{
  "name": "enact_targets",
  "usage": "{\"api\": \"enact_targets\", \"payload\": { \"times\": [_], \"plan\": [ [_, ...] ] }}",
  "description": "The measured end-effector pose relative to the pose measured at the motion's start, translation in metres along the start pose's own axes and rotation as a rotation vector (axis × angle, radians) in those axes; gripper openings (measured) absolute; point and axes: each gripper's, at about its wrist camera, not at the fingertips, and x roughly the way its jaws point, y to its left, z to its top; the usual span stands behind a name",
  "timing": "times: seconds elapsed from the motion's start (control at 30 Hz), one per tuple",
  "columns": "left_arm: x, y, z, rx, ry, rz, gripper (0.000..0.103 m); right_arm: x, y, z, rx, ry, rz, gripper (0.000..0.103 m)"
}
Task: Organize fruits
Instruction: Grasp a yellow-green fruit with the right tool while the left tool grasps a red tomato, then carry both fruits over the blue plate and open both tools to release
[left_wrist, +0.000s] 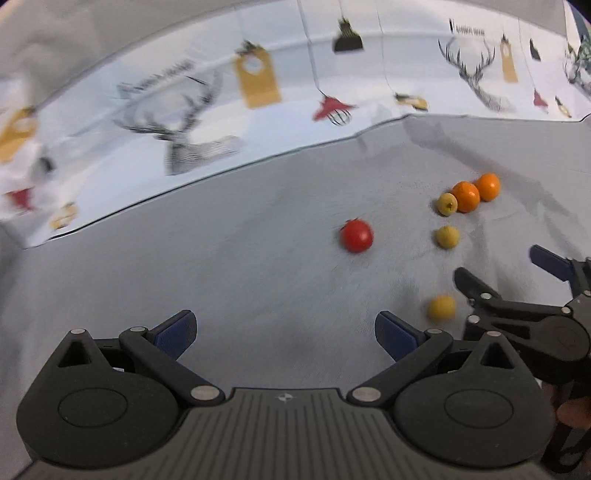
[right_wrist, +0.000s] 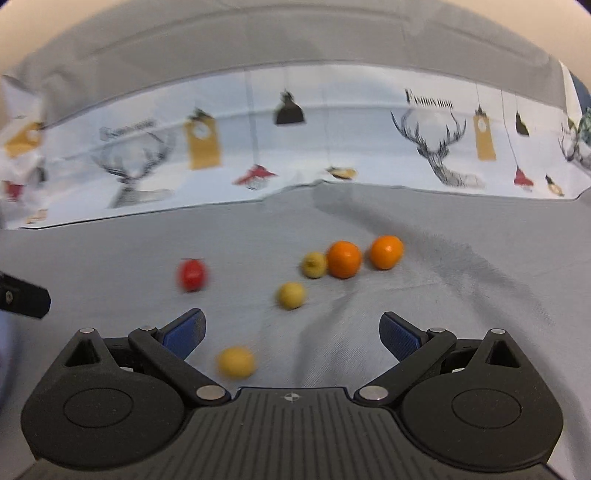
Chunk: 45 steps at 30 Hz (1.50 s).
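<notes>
On a grey cloth lie a red tomato (left_wrist: 357, 235) (right_wrist: 192, 275), two oranges (left_wrist: 466, 196) (right_wrist: 344, 259) side by side, and three small yellow fruits (left_wrist: 447, 237) (right_wrist: 291, 295). One yellow fruit (right_wrist: 236, 362) lies just ahead of my right gripper (right_wrist: 293, 334), between its open fingers and nearer the left one. My left gripper (left_wrist: 284, 332) is open and empty, left of the fruits. The right gripper (left_wrist: 517, 273) shows at the right edge of the left wrist view, open.
A white cloth printed with deer, tags and lamps (left_wrist: 221, 110) (right_wrist: 295, 147) covers the far side of the surface. Its edge (right_wrist: 288, 190) runs across behind the fruits. The grey cloth has folds (right_wrist: 461, 258) at the right.
</notes>
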Motion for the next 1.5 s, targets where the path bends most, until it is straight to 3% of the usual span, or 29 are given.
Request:
{"api": "enact_targets", "payload": {
  "times": [0.1, 0.27, 0.37, 0.53, 0.57, 0.6, 0.63, 0.67, 0.8, 0.9, 1.07, 1.2, 1.3, 1.5],
  "plan": [
    [0.044, -0.012, 0.025, 0.0, 0.031, -0.017, 0.103, 0.046, -0.012, 0.003, 0.013, 0.014, 0.016, 0.1],
    [0.101, -0.022, 0.056, -0.007, 0.067, -0.047, 0.103, 0.081, -0.014, 0.007, -0.04, -0.015, 0.063, 0.1],
    [0.128, -0.026, 0.062, 0.005, 0.116, -0.038, 0.103, 0.099, -0.008, 0.002, -0.087, 0.032, 0.084, 0.1],
    [0.132, -0.019, 0.062, -0.039, 0.109, -0.077, 0.102, 0.099, -0.008, 0.0, -0.08, 0.023, 0.09, 0.1],
    [0.13, -0.019, 0.062, -0.044, 0.1, -0.069, 0.099, 0.099, -0.007, 0.0, -0.084, 0.02, 0.085, 0.093],
    [0.124, -0.019, 0.061, -0.044, 0.078, -0.071, 0.074, 0.097, -0.006, 0.0, -0.087, 0.014, 0.08, 0.082],
    [0.116, -0.021, 0.061, -0.03, 0.058, -0.103, 0.039, 0.095, -0.006, 0.0, -0.083, 0.003, 0.094, 0.046],
    [0.111, -0.023, 0.062, -0.011, 0.057, -0.116, 0.033, 0.091, -0.006, 0.001, -0.077, -0.001, 0.119, 0.027],
    [0.101, -0.027, 0.061, 0.041, 0.027, -0.119, 0.032, 0.085, -0.008, 0.001, -0.049, 0.001, 0.121, 0.026],
    [0.083, -0.024, 0.056, 0.025, 0.003, -0.124, 0.032, 0.083, -0.017, 0.002, -0.003, -0.018, 0.075, 0.026],
    [0.02, -0.007, 0.032, -0.032, -0.021, -0.144, 0.032, 0.072, -0.047, 0.004, 0.114, -0.082, -0.041, 0.026],
    [-0.041, 0.01, 0.003, -0.066, -0.038, -0.125, 0.032, 0.04, -0.056, 0.008, 0.16, -0.09, -0.066, 0.026],
    [-0.088, 0.03, -0.023, -0.103, -0.044, -0.108, 0.033, -0.008, -0.043, 0.017, 0.146, -0.142, -0.018, 0.026],
    [-0.172, 0.072, -0.083, -0.144, -0.069, 0.001, 0.033, -0.13, 0.013, 0.004, 0.063, -0.167, 0.227, 0.026]
  ]
}}
